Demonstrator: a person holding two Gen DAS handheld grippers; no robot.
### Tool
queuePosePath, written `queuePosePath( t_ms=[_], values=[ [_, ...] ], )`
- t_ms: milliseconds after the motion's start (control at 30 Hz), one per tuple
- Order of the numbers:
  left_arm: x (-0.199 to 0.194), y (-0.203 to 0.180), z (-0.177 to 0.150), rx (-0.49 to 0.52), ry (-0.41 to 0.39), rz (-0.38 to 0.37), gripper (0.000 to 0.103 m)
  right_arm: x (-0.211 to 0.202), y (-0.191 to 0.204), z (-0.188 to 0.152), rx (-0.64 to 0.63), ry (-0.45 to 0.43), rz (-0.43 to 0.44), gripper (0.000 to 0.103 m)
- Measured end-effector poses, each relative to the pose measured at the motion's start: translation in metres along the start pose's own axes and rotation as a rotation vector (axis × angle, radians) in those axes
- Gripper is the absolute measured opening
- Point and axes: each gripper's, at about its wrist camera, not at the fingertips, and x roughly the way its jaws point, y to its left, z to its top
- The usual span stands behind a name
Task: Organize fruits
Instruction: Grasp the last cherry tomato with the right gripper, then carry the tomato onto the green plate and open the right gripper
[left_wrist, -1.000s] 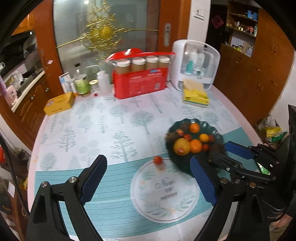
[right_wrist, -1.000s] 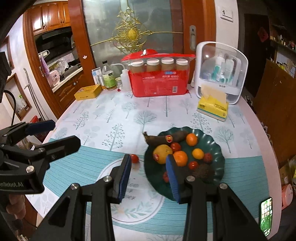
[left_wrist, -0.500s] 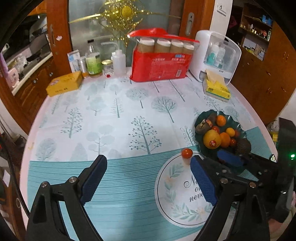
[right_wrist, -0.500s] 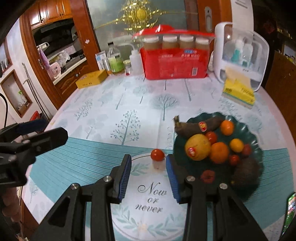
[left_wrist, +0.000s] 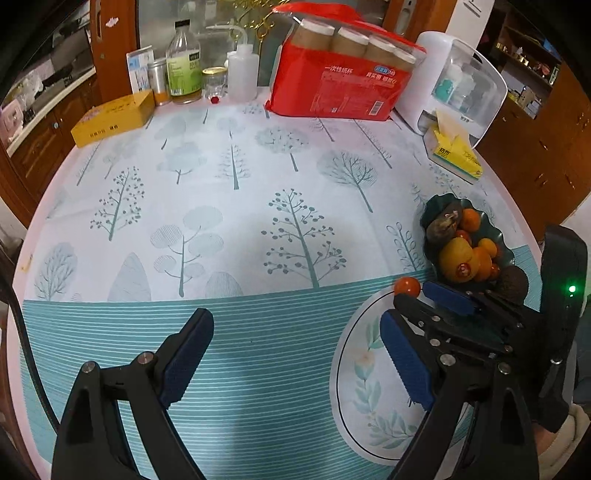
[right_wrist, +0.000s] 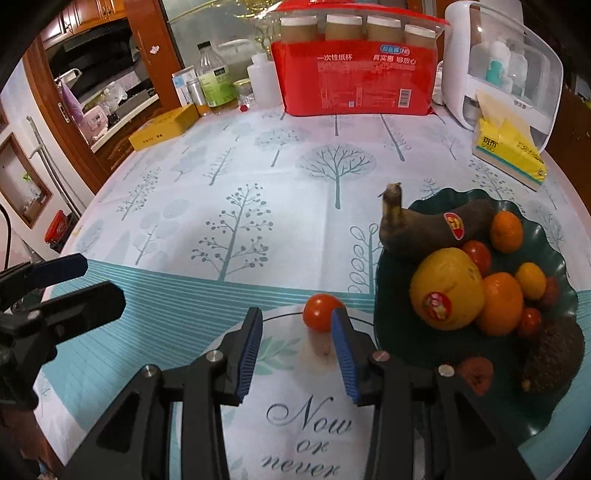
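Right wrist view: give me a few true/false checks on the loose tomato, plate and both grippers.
1. The tomato lies on the tablecloth, outside the green plate. True.
2. The right gripper is clamped on the tomato. False: its jaws are open and the tomato sits just ahead of the tips, by the right-hand finger.
3. The left gripper holds an orange. False: it is open and empty.
4. A dark banana lies on the plate. True.
5. The plate is empty. False: it holds several fruits.
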Motion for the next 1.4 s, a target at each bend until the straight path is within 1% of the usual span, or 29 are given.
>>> queuePosePath(
  t_ms=[67,233,333,467,667,767,867,967,1133,1300,1400],
  values=[
    [0.003,0.003,0.000,-0.004,0.004,-0.007,0.091,0.006,0.002,0.001,-0.007,0.004,-0.016,0.039],
    [0.010,0.009,0.002,-0.019,0.012,-0.021,0.091,0.012,0.006,0.004,-0.044,-0.022,-0.078,0.039],
    [0.014,0.011,0.003,-0.031,0.017,-0.031,0.091,0.017,0.005,0.007,-0.073,-0.018,-0.122,0.039],
    [0.018,0.013,0.004,-0.042,0.021,-0.047,0.091,0.022,0.002,0.008,-0.098,-0.009,-0.161,0.039],
    [0.023,0.010,0.005,-0.047,0.030,-0.060,0.091,0.027,0.005,0.008,-0.159,-0.011,-0.216,0.027],
    [0.023,0.010,0.006,-0.049,0.031,-0.058,0.091,0.029,0.008,0.007,-0.184,-0.016,-0.232,0.026],
    [0.021,0.011,0.006,-0.048,0.029,-0.056,0.091,0.028,0.006,0.008,-0.161,-0.008,-0.205,0.026],
    [0.017,0.009,0.005,-0.045,0.024,-0.049,0.091,0.022,0.001,0.010,-0.098,0.006,-0.123,0.026],
    [0.006,0.000,0.005,-0.029,0.011,-0.038,0.091,-0.001,-0.001,0.011,-0.048,-0.015,-0.034,0.026],
    [-0.005,-0.018,0.006,-0.011,-0.002,-0.040,0.091,-0.028,-0.005,0.010,-0.035,-0.042,0.011,0.026],
    [-0.012,-0.037,0.008,0.012,-0.011,-0.045,0.091,-0.045,-0.012,0.008,-0.029,-0.062,0.027,0.026]
  ],
)
